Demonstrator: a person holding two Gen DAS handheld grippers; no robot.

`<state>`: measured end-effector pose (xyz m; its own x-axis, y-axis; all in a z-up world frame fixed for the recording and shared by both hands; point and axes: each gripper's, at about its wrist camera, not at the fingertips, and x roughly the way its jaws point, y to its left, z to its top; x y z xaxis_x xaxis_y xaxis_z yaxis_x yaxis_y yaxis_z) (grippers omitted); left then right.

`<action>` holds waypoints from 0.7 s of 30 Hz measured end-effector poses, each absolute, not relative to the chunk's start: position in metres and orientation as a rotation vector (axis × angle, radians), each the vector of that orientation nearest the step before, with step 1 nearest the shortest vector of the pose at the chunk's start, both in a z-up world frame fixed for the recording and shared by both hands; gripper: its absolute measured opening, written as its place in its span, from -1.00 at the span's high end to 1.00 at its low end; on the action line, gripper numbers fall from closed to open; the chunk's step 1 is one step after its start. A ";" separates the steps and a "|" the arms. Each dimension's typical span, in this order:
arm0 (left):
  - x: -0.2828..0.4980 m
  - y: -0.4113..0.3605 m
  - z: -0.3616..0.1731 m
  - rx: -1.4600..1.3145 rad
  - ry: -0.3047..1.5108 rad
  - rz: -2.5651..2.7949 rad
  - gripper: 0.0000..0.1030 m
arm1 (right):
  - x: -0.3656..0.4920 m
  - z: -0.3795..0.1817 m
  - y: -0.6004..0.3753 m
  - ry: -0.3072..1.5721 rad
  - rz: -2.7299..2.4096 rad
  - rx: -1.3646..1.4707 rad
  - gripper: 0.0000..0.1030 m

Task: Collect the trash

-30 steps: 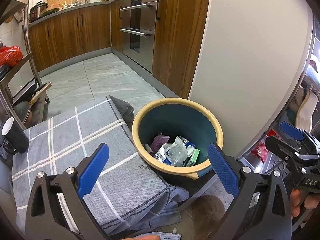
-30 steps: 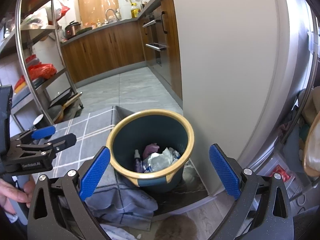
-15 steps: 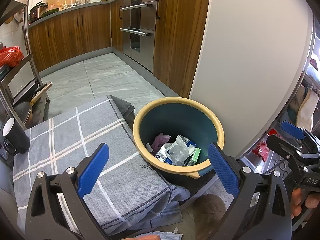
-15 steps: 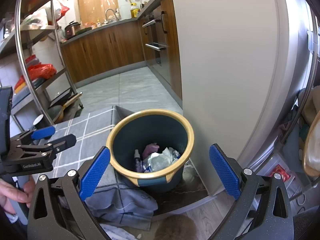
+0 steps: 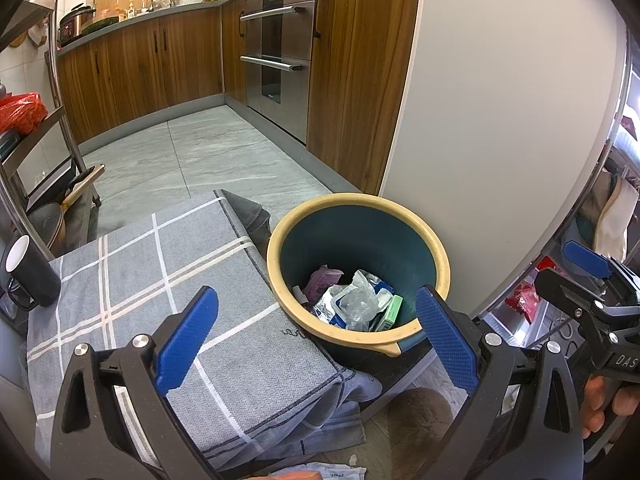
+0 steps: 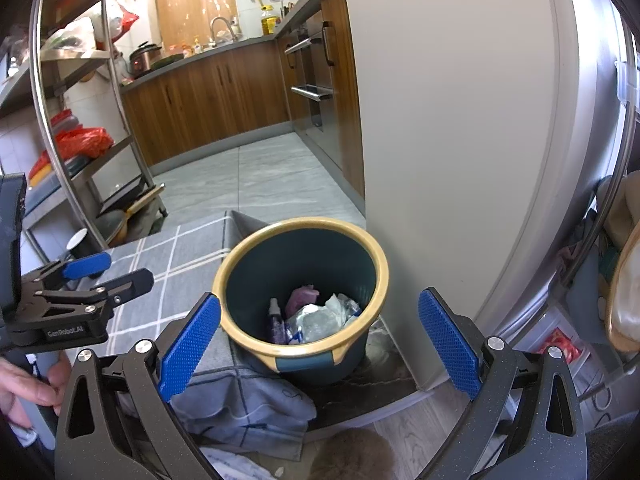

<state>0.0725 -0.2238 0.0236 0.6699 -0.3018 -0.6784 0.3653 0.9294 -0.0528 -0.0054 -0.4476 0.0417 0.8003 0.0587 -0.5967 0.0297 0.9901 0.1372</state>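
A dark teal bin with a yellow rim (image 5: pixel 438 248) (image 6: pixel 380 268) stands on the floor beside the table. Crumpled wrappers, a clear plastic bag (image 5: pixel 356 300) (image 6: pixel 320 318), a pink packet and a small green box (image 5: pixel 390 312) lie in its bottom. My left gripper (image 5: pixel 316 336) hovers open above the table's corner and the bin's near rim, empty. My right gripper (image 6: pixel 318 344) hangs open over the bin's front, also empty. Each gripper shows at the edge of the other's view, the right gripper (image 5: pixel 592 276) and the left gripper (image 6: pixel 96 276).
A grey checked cloth (image 5: pixel 140 280) covers the table left of the bin; a black mug (image 5: pixel 28 272) stands at its far left. A tall pale fridge side (image 5: pixel 500 120) rises right behind the bin. Wooden cabinets, an oven and a metal shelf rack (image 6: pixel 80 140) border the tiled floor.
Both views have barely shifted; the bin sits slightly more to the right in the left wrist view. Both grippers stayed open and empty.
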 end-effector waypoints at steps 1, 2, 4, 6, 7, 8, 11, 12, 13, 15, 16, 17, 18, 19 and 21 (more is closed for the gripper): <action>0.073 -0.224 0.023 0.090 0.748 -0.377 -0.88 | -0.005 0.042 -0.448 0.643 0.015 0.144 -0.91; 0.073 -0.224 0.023 0.089 0.749 -0.375 -0.88 | -0.005 0.042 -0.448 0.643 0.015 0.145 -0.91; 0.072 -0.224 0.024 0.087 0.748 -0.378 -0.88 | -0.005 0.042 -0.448 0.644 0.015 0.145 -0.91; 0.072 -0.224 0.024 0.082 0.744 -0.383 -0.88 | -0.005 0.042 -0.448 0.643 0.016 0.144 -0.91; 0.072 -0.223 0.024 0.080 0.743 -0.385 -0.88 | -0.005 0.042 -0.448 0.643 0.016 0.144 -0.91; 0.072 -0.223 0.024 0.077 0.741 -0.388 -0.88 | -0.005 0.042 -0.448 0.643 0.016 0.145 -0.91; 0.072 -0.222 0.025 0.077 0.735 -0.391 -0.88 | -0.005 0.042 -0.448 0.643 0.016 0.145 -0.91; 0.072 -0.222 0.025 0.078 0.736 -0.391 -0.88 | -0.005 0.042 -0.448 0.643 0.016 0.145 -0.91; 0.072 -0.222 0.024 0.079 0.737 -0.390 -0.88 | -0.005 0.042 -0.448 0.644 0.016 0.144 -0.91; 0.072 -0.223 0.024 0.083 0.741 -0.388 -0.88 | -0.005 0.042 -0.448 0.643 0.016 0.145 -0.91; 0.072 -0.223 0.023 0.084 0.743 -0.387 -0.88 | -0.005 0.042 -0.448 0.643 0.016 0.146 -0.91; 0.072 -0.222 0.023 0.084 0.744 -0.387 -0.88 | -0.005 0.042 -0.448 0.644 0.016 0.146 -0.91; 0.073 -0.223 0.023 0.084 0.745 -0.386 -0.88 | -0.005 0.042 -0.449 0.644 0.016 0.146 -0.91; 0.073 -0.223 0.022 0.084 0.747 -0.385 -0.88 | -0.005 0.042 -0.449 0.644 0.016 0.145 -0.91; 0.073 -0.223 0.022 0.085 0.750 -0.382 -0.88 | -0.005 0.042 -0.449 0.644 0.016 0.146 -0.91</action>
